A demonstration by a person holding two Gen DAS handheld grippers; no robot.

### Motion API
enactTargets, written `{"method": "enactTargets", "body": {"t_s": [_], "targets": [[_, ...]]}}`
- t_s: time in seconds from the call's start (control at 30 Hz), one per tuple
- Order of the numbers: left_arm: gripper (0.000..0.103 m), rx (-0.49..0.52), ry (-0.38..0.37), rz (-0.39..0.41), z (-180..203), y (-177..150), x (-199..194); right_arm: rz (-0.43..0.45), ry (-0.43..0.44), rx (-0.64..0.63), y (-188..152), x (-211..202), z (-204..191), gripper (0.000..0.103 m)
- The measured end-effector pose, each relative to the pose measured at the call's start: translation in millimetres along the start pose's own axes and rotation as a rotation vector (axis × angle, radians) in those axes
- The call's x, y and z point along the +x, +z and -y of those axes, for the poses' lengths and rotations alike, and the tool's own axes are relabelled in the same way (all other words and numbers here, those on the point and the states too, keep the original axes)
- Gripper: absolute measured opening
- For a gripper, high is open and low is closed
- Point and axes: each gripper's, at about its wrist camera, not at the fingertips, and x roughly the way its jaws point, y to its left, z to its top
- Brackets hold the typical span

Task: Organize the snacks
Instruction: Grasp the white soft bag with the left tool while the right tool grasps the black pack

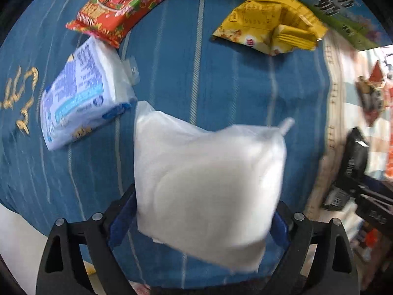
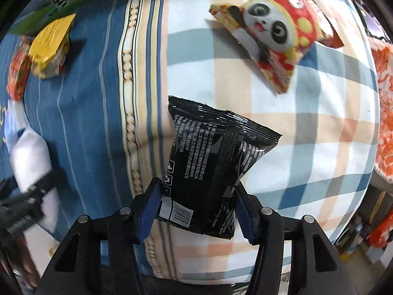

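Observation:
In the left wrist view a puffy white packet (image 1: 208, 179) sits blurred and tilted between the wide-apart fingers of my left gripper (image 1: 203, 204), over a blue striped cloth (image 1: 221, 86). It looks loose, and I see no pinch on it. In the right wrist view my right gripper (image 2: 196, 189) has its blue pads against both sides of a black snack packet (image 2: 208, 162), which is squeezed narrow where they press. This packet lies where the blue cloth meets a checked cloth (image 2: 307, 135). The white packet (image 2: 29, 154) and left gripper (image 2: 36, 191) show at that view's left edge.
On the blue cloth lie a red patterned packet (image 1: 127, 5), a blue-and-white packet (image 1: 81, 93) and a yellow packet (image 1: 267, 27). A green-edged carton (image 1: 331, 2) borders the far side. A panda-print packet (image 2: 272, 32) and an orange packet (image 2: 385, 113) lie on the checked cloth.

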Motion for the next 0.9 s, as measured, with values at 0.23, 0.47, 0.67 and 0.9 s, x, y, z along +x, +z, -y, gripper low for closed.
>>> {"method": "enactTargets", "body": {"t_s": [0.23,0.47,0.67,0.9], "targets": [[0.092,-0.018,-0.111,-0.005,-1,-19,-26,0.014,0.043,0.088,-15,-15,22,0.074],[0.083,0.011,-0.071,0.004,0,-20,-14,0.001,0.027,0.159,-13,-17,34,0.073],[0.068,0.029,-0.041,0.057,7,-10,-31,0.007,0.076,0.232,-15,-15,47,0.052],[0.065,0.040,0.002,0.108,20,-22,-58,0.020,0.059,0.193,-29,-28,38,0.041]]}}
